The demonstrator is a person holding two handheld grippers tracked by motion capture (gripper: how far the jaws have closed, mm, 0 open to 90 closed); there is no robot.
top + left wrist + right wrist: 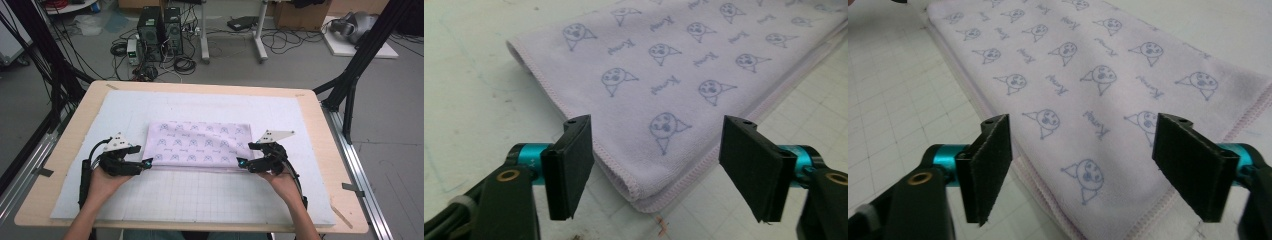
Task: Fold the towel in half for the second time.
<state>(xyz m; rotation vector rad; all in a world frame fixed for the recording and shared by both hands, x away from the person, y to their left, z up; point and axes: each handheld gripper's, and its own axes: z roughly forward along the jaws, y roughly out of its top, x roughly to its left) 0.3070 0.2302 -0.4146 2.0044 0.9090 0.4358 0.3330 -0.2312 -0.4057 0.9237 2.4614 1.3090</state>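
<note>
i see the folded lilac towel printed with small blue cartoon faces (199,140) lying flat in the middle of the white gridded mat (200,195) that covers the pale wooden bench (320,120). its long folded edge faces me, and its layers are stacked neatly.

my left gripper (148,163) sits at the near left corner of the towel, just off the hem. in the left gripper view its black padded fingers (569,165) are spread wide, and the towel's corner (644,195) lies on the mat between and below them, with neither pad pressing on it.

my right gripper (241,163) sits at the near right corner. in the right gripper view its fingers (988,170) are spread as well, with the towel's printed surface (1083,100) lying flat beyond them, unpinched.

both hands rest low over the mat.
</note>
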